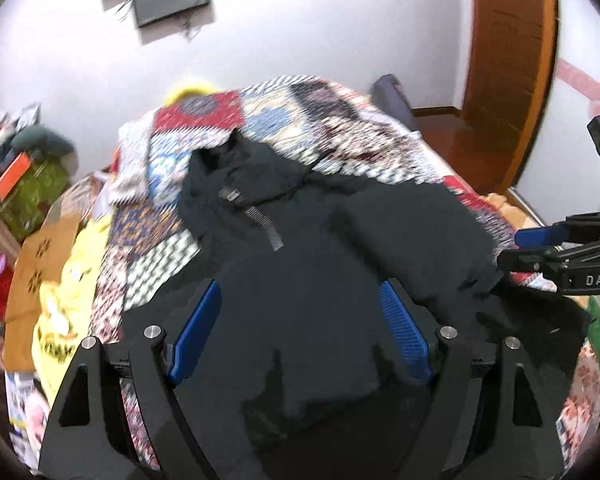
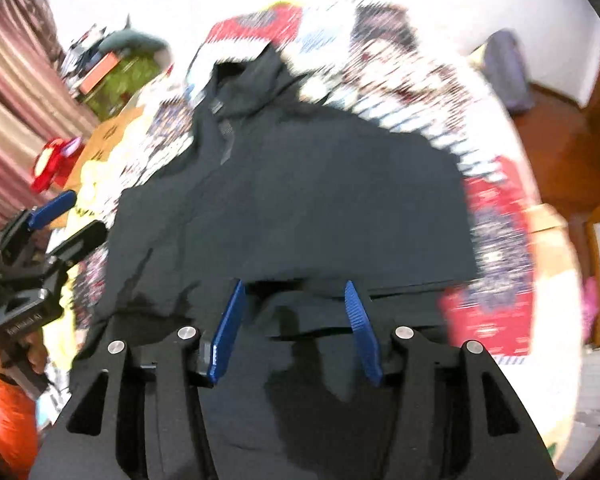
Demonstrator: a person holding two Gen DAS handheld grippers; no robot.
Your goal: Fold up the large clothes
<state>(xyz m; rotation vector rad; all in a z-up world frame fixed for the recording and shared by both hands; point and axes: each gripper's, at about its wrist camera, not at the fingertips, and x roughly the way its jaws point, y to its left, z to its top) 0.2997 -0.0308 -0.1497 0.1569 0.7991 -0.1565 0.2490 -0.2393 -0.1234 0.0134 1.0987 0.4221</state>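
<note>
Black hooded jacket (image 2: 300, 184) lies on patchwork bedspread (image 1: 300, 108); left tool (image 1: 300, 312) and right tool (image 2: 296, 320) both released above it.

Both my wrist cams look steeply down at the black jacket (image 1: 300, 248) on the patchwork quilt (image 1: 284, 112).

Left cam sits close over the jacket's near hem, facing past its hood to the white wall; my right gripper (image 1: 528, 246) pokes in at that view's right edge. Right cam hangs close over the jacket's near edge too, same heading, with my left gripper (image 2: 70, 216) at its left edge. Shared: whole jacket, quilt beyond its hood, clutter left of the jacket. Both blurred.
</note>
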